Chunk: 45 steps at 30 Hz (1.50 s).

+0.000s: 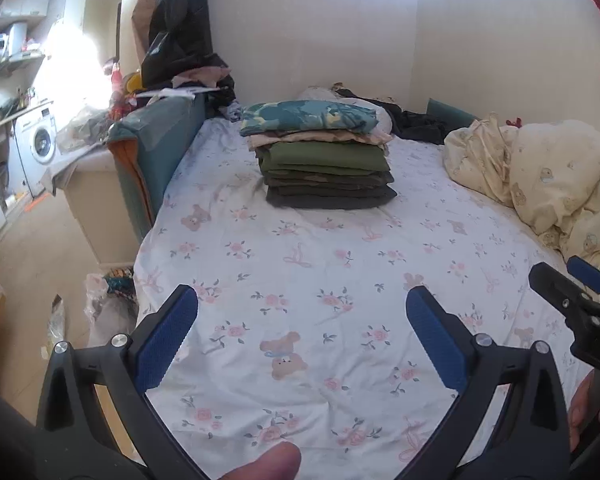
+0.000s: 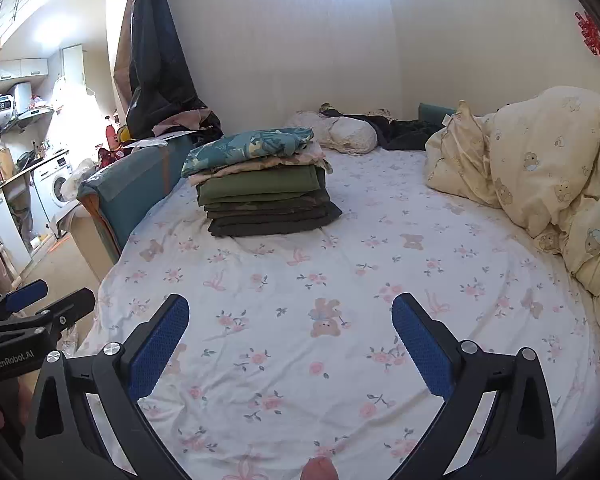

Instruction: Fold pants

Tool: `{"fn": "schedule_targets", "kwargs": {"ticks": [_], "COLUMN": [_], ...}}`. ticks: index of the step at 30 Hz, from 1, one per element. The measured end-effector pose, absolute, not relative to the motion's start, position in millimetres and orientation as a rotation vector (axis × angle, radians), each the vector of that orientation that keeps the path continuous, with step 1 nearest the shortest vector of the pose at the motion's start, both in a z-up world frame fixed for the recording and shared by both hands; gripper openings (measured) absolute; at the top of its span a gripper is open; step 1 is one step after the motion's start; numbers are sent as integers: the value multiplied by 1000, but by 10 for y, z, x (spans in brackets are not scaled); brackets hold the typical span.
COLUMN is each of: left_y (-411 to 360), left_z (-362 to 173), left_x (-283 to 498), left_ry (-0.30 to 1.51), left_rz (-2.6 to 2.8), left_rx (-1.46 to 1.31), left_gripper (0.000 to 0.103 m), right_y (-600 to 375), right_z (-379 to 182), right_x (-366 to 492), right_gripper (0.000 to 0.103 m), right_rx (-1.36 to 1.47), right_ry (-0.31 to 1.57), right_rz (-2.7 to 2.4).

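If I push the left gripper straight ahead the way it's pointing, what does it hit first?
Probably the bedsheet: the left gripper, jaws open, tilts slightly down over bare sheet. If it clears that, the clothes stack is next in line. Depth is hard to judge.

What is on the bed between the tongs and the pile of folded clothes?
Only the flowery bedsheet. In both wrist views, nothing sits between the open left tongs, the open right tongs and the pile of folded clothes.

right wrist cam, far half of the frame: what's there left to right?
washing machine → teal headboard → stack of folded clothes → dark clothes heap → cream bear-print duvet.
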<state>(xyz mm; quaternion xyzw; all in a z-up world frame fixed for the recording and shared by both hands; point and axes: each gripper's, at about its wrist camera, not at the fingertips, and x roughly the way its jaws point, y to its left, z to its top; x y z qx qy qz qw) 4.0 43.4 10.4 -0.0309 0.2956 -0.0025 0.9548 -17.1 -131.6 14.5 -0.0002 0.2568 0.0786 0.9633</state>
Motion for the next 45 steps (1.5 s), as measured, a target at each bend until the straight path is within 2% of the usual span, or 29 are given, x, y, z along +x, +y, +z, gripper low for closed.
{"fn": "schedule_targets", "kwargs": {"ticks": [45], "left_y": [374], "left_z": [183], "left_x": [-68], "left_ry": [540], "left_rz": [13], "left_rx": [-39], "left_gripper": [102], "right_y": [-1297], "right_z": [158], "right_x": [-240], "right_gripper": [103], "right_rx": [-11], "right_ry": [511], "right_rz": [157]}}
